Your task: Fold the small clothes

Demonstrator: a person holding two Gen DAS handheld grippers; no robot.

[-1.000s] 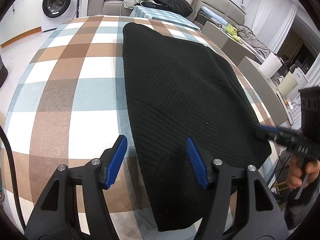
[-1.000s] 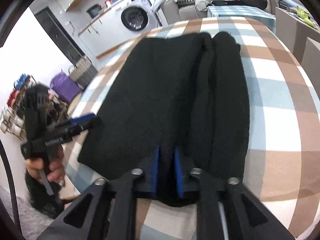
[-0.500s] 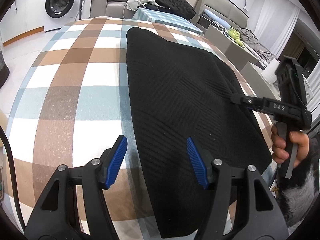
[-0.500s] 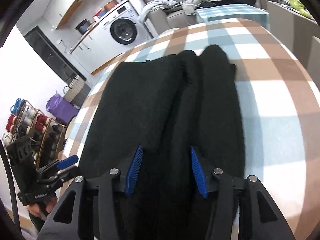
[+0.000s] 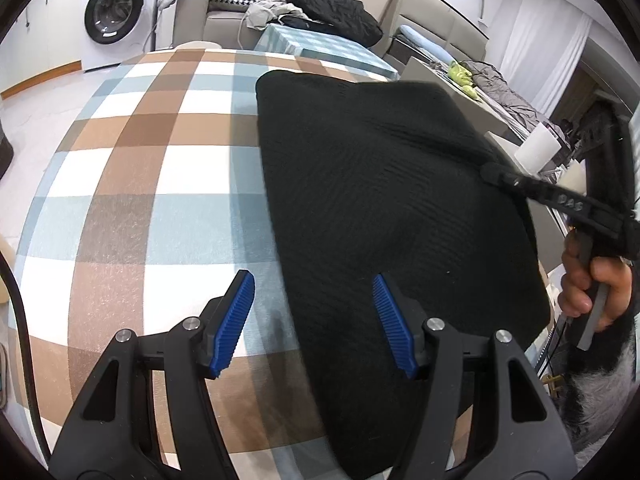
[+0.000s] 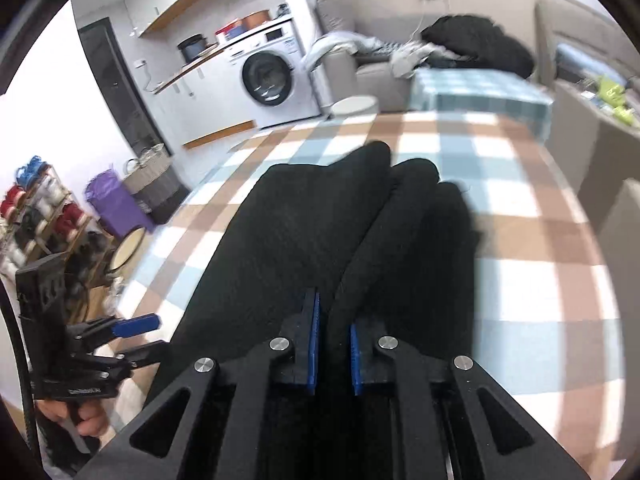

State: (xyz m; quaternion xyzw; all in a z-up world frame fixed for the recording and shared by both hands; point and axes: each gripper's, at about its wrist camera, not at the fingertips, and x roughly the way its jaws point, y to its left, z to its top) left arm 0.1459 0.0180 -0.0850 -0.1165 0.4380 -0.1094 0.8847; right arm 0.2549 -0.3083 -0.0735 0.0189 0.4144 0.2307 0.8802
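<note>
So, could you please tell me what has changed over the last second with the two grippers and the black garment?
The right gripper let go of the black garment's near edge, moved along its right side, and its jaws have just been closing on a raised fold there, lifting it. The left gripper stayed open over the near left edge, holding nothing. The checked tablecloth is unchanged.

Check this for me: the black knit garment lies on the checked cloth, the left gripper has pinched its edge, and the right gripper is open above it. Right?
No, the grippers are swapped. The right gripper has just closed on a fold of the black knit garment, as the right wrist view shows. The left gripper is the open one, as the left wrist view shows. The garment does lie on the checked cloth.
</note>
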